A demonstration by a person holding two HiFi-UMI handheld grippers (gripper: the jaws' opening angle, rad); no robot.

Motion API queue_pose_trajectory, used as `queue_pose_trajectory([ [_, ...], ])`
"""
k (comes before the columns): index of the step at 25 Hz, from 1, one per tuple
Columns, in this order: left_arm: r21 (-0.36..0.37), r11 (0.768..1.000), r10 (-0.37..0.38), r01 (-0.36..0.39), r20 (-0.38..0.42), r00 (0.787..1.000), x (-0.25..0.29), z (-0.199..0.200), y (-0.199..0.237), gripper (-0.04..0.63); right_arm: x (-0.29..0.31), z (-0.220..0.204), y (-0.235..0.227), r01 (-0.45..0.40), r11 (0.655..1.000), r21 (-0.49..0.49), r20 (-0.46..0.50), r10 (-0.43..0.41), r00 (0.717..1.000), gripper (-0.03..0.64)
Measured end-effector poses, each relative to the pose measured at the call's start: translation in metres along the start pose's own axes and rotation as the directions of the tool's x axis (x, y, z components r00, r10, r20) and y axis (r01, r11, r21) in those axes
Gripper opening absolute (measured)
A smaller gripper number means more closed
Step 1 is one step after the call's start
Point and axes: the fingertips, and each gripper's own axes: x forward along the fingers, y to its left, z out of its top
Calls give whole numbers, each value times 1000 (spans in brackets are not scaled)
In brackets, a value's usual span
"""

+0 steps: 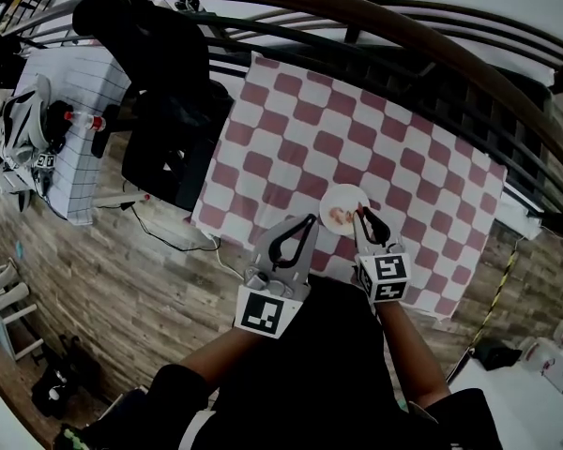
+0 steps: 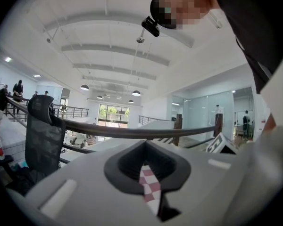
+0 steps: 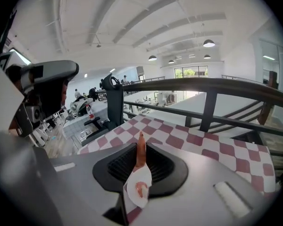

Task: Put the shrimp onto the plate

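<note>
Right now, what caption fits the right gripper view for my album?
Right gripper pinching a shrimp above a white plate that already holds another shrimp, on a checkered cloth.

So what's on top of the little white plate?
One pink shrimp lies on the plate. The right gripper holds a second shrimp just above it, and its jaws hide part of the plate.

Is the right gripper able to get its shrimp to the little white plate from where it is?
Probably yes. The right gripper, holding the shrimp, hangs at the edge of the plate, and only bare checkered tablecloth lies around it.
</note>
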Motion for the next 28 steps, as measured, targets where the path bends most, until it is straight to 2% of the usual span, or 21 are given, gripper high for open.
queue_pose_trajectory([
  [4, -29, 999, 29, -30, -12, 1000, 5, -5, 5, 8, 17, -19, -3, -24, 999, -22, -48, 23, 999, 61],
  [14, -28, 997, 72, -74, -42, 996, 4, -16, 11, 8, 53, -53, -16, -74, 997, -15, -148, 71, 986, 61],
  [28, -38, 994, 102, -104, -65, 993, -1, -23, 21, 8, 88, -88, -22, -65, 997, -29, -238, 56, 970, 61],
])
